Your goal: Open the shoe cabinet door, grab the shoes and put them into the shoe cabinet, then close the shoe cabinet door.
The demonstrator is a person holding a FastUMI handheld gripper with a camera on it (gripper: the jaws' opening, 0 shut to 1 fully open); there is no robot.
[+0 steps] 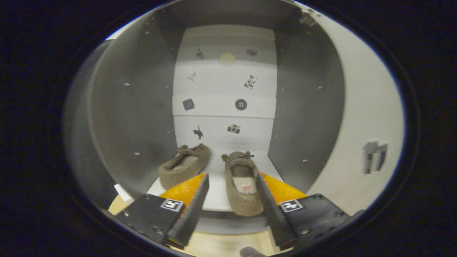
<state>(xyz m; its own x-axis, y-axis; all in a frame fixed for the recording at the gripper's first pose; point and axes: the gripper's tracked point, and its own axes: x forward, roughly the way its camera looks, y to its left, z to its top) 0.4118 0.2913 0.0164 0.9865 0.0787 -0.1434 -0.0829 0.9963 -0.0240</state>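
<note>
Gripper view, tool (232,200) open, shoes (242,185) just ahead

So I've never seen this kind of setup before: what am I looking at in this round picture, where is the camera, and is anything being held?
There is no robot arm here. A person carries a hand-held two-finger gripper, and a fisheye camera mounted on it looks forward along the fingers, hence the round, bent picture. The two fingers reach up from the bottom. Ahead is the open white-and-grey shoe cabinet, its back wall carrying small stickers. Two fuzzy tan slippers sit on its white shelf: the left slipper lies beyond the left finger, and the right slipper lies between the fingers, close against the right one. The fingers are spread apart and do not press on it, so nothing is held. The pale cabinet door stands open to the right.
</note>
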